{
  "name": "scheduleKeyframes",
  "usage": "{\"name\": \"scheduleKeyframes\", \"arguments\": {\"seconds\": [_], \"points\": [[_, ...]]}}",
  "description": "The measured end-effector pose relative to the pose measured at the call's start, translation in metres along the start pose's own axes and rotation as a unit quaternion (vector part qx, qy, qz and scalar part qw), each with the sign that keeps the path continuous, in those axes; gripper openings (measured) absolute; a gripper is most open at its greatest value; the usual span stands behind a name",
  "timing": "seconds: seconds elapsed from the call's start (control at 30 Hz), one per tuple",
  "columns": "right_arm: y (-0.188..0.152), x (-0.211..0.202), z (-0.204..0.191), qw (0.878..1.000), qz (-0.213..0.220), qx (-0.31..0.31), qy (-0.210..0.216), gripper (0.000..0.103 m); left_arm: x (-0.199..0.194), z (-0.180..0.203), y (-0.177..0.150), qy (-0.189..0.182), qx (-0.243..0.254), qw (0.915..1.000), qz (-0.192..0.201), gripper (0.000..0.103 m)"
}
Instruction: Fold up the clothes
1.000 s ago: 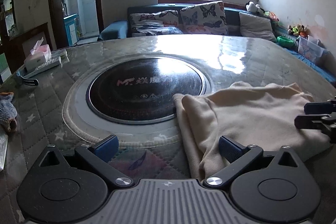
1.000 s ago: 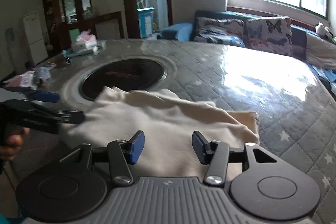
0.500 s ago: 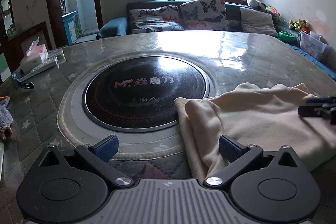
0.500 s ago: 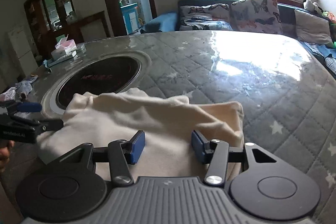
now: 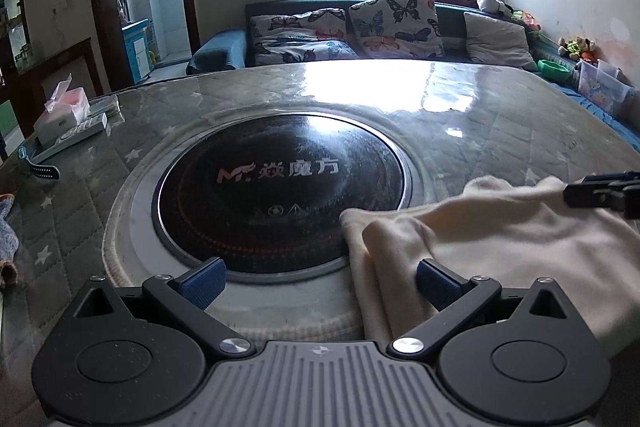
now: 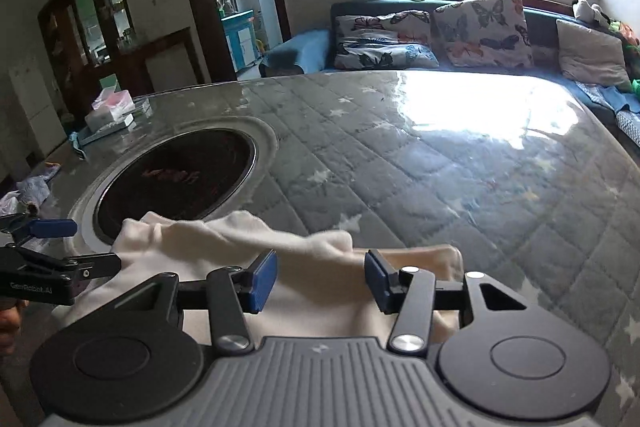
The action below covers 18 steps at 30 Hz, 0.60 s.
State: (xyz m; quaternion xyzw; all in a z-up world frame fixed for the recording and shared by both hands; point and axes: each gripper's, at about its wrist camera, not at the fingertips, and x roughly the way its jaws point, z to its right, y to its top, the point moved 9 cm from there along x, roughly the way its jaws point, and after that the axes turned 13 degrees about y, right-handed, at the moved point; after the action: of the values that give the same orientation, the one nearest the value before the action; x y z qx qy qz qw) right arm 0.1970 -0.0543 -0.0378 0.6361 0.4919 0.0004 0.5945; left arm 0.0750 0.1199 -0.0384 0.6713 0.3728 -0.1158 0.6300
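Note:
A cream garment (image 5: 500, 239) lies bunched on the quilted table by the near edge, its left hem overlapping the rim of the black round cooktop (image 5: 280, 187). My left gripper (image 5: 320, 283) is open wide; the hem lies loose just inside its right finger. In the right wrist view the garment (image 6: 312, 267) runs under my right gripper (image 6: 320, 279), whose blue pads stand apart above the cloth without pinching it. The left gripper (image 6: 94, 245) shows at that view's left edge, and the right gripper (image 5: 576, 187) at the left wrist view's right edge.
A tissue box (image 5: 64, 111), a remote and a watch strap lie at the table's far left, with a small blue-grey cloth (image 5: 6, 239) at the left edge. Behind the table (image 6: 440, 167) runs a sofa with butterfly cushions (image 6: 480, 27).
Both grippers have shifted across the table. The cooktop looms larger in the left wrist view. The garment sits lower and more bunched in the right wrist view. Neither gripper's jaws changed visibly.

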Motion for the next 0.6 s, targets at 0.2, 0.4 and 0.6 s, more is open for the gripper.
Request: {"name": "scheduleKeyframes", "arguments": {"seconds": [0.2,0.4,0.6], "points": [[0.003,0.024,0.007,1.0,-0.019,-0.002,-0.023,0.05,0.019,0.003,0.006,0.012,-0.005,0.9998,-0.013,0.103],[0.007,0.017,-0.004,0.999,-0.019,-0.033,-0.029,0.05,0.022,0.001,0.006,0.013,-0.01,0.9997,-0.018,0.103],[0.005,0.0,-0.028,0.998,-0.014,-0.062,-0.019,0.07,0.014,-0.001,0.005,0.016,-0.011,0.9997,-0.015,0.103]]}}
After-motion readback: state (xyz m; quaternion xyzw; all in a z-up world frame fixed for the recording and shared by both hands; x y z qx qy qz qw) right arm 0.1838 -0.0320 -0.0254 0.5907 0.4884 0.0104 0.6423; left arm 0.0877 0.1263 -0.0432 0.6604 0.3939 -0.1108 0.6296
